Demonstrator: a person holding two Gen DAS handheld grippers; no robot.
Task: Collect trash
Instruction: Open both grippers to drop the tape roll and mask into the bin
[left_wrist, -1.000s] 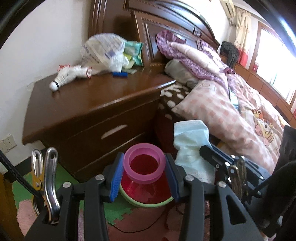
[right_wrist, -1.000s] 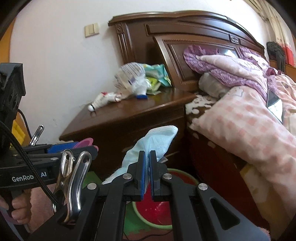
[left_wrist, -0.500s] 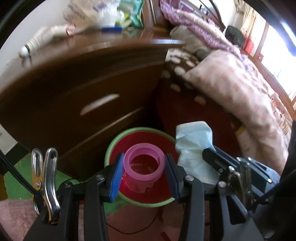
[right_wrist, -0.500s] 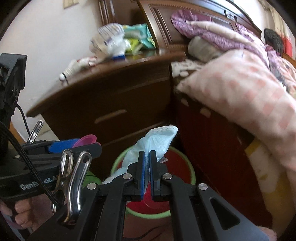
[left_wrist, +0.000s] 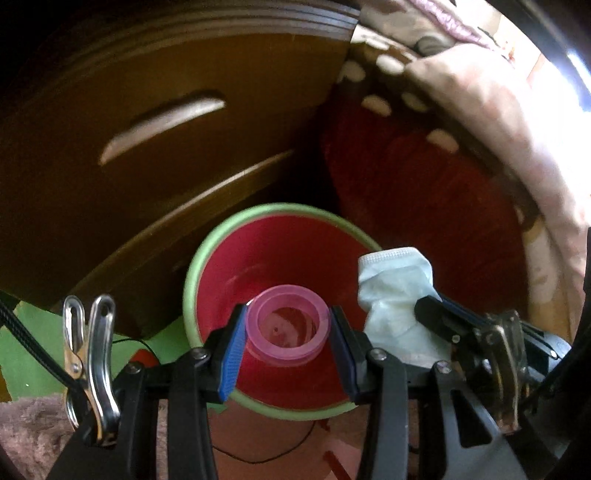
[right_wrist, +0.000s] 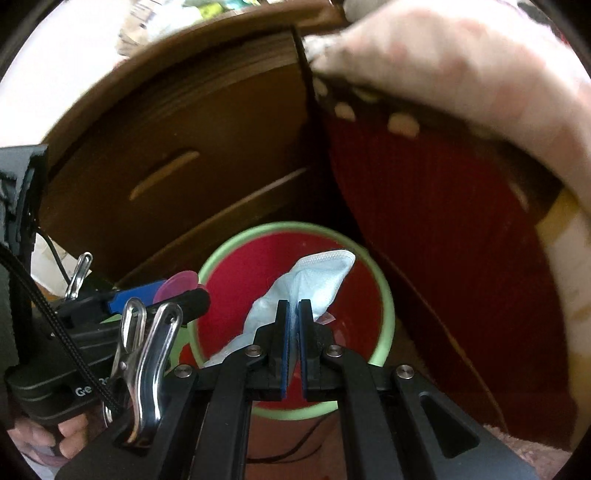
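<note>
Left wrist view: the left gripper (left_wrist: 287, 341) is part-open, its blue pads pressed on a pink plastic cup (left_wrist: 287, 325), mouth toward the camera.
Right wrist view: the right gripper (right_wrist: 294, 332) is clamped tight on a pale blue face mask (right_wrist: 314, 280), which fans up toward 12 o'clock.
Change: a second ago both cameras looked across the nightstand top and the bed; now both have dropped and tipped down, so the red bin with a green rim (left_wrist: 192, 280) fills the middle of each view.
Meaning: both pieces of trash now hang over the bin's mouth, so release looks like the next step.
Pose: both grippers point steeply down, side by side, the right at 3 o'clock of the left.
Surroundings: nightstand drawer front (left_wrist: 162, 122) at 11 o'clock, bed side (right_wrist: 443, 221) at 2 o'clock.
</note>
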